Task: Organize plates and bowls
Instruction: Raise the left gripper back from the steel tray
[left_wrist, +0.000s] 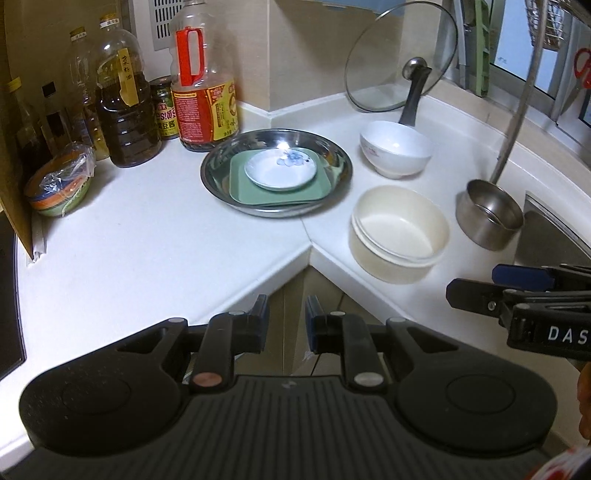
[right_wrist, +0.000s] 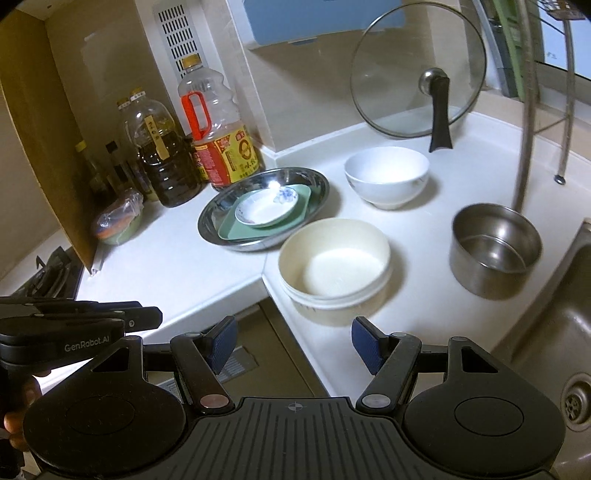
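A steel plate holds a green square plate with a small white saucer on top. A white bowl stands right of it. Cream bowls, nested, sit near the counter edge. A steel bowl stands by the sink. My left gripper is open a little and empty, off the counter corner. My right gripper is open and empty, just in front of the cream bowls.
Oil bottles and a jar line the back left. A wrapped bowl stack sits at the left. A glass lid leans on the wall. The sink lies right.
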